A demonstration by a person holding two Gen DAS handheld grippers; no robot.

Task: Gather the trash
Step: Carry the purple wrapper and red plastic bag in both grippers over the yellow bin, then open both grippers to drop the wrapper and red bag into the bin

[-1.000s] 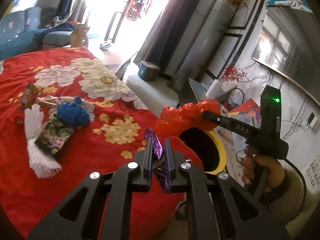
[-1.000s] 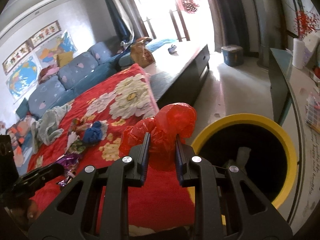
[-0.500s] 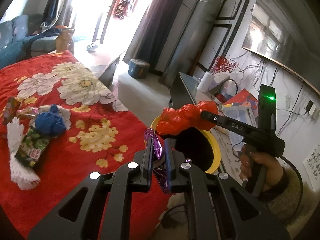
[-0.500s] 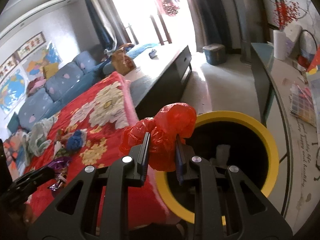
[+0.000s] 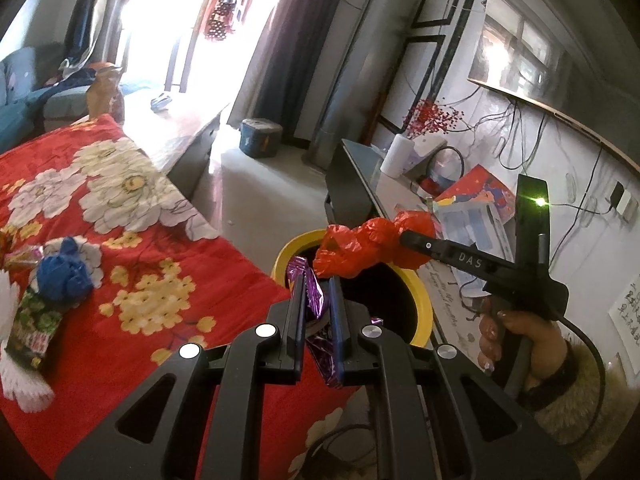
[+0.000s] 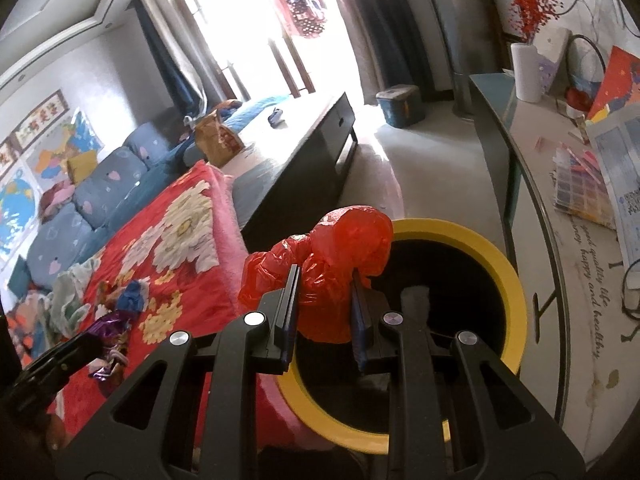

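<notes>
Trash both in hand: red plastic bag [image 6: 336, 264] pinched in right claw [image 6: 323, 300] above yellow-rimmed bin [image 6: 502, 276]; purple wrapper [image 5: 310, 294] clamped in left claw [image 5: 316, 312] at bin's near rim. Advice: centre each over bin mouth, release one by one.

1 yellow-rimmed bin [image 6: 504, 268]; 1 red bag [image 6: 340, 256]; 1 purple wrapper [image 5: 310, 296]; perhaps 4 scraps on the bedspread [image 5: 60, 276].

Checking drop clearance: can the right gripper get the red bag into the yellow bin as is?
Probably yes. The right gripper, shut on the red bag, is over the yellow bin; the opening looks unobstructed.
</notes>
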